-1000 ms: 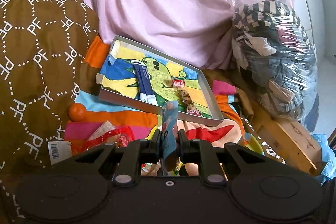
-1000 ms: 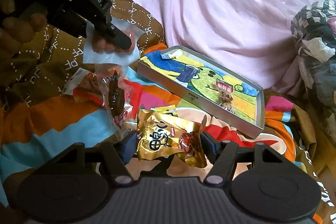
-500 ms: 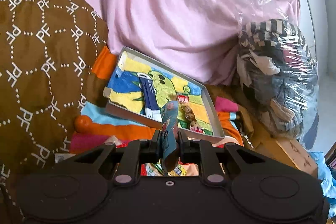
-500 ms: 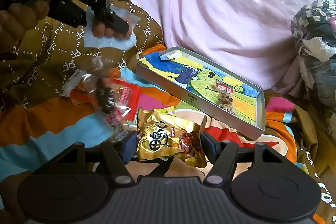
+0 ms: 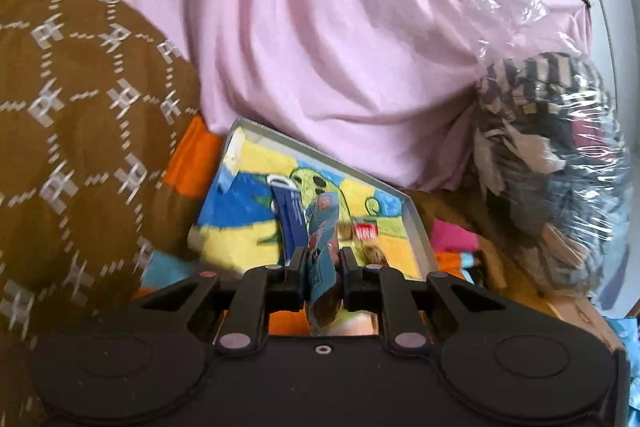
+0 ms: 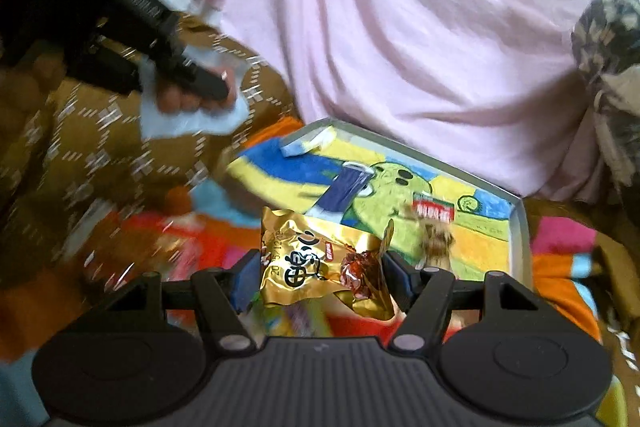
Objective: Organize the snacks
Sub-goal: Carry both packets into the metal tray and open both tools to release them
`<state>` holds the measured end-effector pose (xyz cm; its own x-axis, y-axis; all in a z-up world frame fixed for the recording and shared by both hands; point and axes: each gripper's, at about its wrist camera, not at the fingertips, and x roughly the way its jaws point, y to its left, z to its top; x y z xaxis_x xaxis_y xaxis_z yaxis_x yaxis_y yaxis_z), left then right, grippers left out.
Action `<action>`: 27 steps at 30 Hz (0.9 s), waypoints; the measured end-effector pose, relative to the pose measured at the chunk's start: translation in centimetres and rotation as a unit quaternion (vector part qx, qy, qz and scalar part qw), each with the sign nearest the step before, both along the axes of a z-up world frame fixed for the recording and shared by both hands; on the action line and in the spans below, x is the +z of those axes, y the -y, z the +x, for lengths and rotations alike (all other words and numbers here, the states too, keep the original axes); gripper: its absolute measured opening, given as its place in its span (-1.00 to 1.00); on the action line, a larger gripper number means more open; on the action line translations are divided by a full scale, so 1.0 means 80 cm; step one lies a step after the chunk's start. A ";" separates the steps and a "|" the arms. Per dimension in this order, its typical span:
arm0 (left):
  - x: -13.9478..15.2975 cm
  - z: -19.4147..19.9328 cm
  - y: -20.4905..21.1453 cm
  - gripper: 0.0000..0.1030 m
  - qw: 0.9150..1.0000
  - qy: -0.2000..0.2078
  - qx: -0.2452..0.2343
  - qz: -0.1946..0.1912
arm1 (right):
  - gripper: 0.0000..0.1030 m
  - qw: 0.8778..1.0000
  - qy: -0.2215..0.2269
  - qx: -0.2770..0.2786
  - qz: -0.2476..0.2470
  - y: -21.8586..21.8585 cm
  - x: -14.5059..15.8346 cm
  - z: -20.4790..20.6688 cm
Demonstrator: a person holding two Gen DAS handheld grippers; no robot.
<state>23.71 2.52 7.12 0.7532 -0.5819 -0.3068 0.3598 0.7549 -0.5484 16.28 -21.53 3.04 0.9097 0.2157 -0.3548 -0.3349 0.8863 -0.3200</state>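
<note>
Left fingers (image 5: 322, 259) pinched tight on blue snack packet (image 5: 322, 243), right fingers (image 6: 322, 275) half-spread clamping gold snack bag (image 6: 324, 263), tray (image 6: 520, 247) beyond.

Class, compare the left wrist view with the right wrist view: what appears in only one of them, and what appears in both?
Only the left wrist view shows the left gripper from behind, shut on a thin blue packet.

Only the right wrist view shows the right gripper holding a gold snack bag, and a hand on the other gripper, seen from outside.

Both show the tray with its colourful drawing, a dark blue packet in it, and the pink sheet behind.
</note>
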 end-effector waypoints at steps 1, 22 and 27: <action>0.001 0.012 0.004 -0.66 1.000 0.001 -0.002 0.000 | 0.35 1.000 -0.006 -0.002 0.009 0.002 0.004 0.017; -0.060 0.156 0.055 -0.66 0.997 -0.054 0.013 0.054 | 0.43 0.995 -0.057 -0.069 0.053 0.014 -0.022 0.160; -0.060 0.155 0.059 -0.57 0.994 -0.054 0.031 0.088 | 0.49 0.994 -0.056 -0.072 0.057 0.013 -0.021 0.157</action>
<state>36.13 -2.23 2.34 0.7427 -0.4661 -0.4809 0.2559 0.8611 -0.4393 28.86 -22.56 1.33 0.8908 0.1299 -0.4355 -0.2286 0.9563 -0.1825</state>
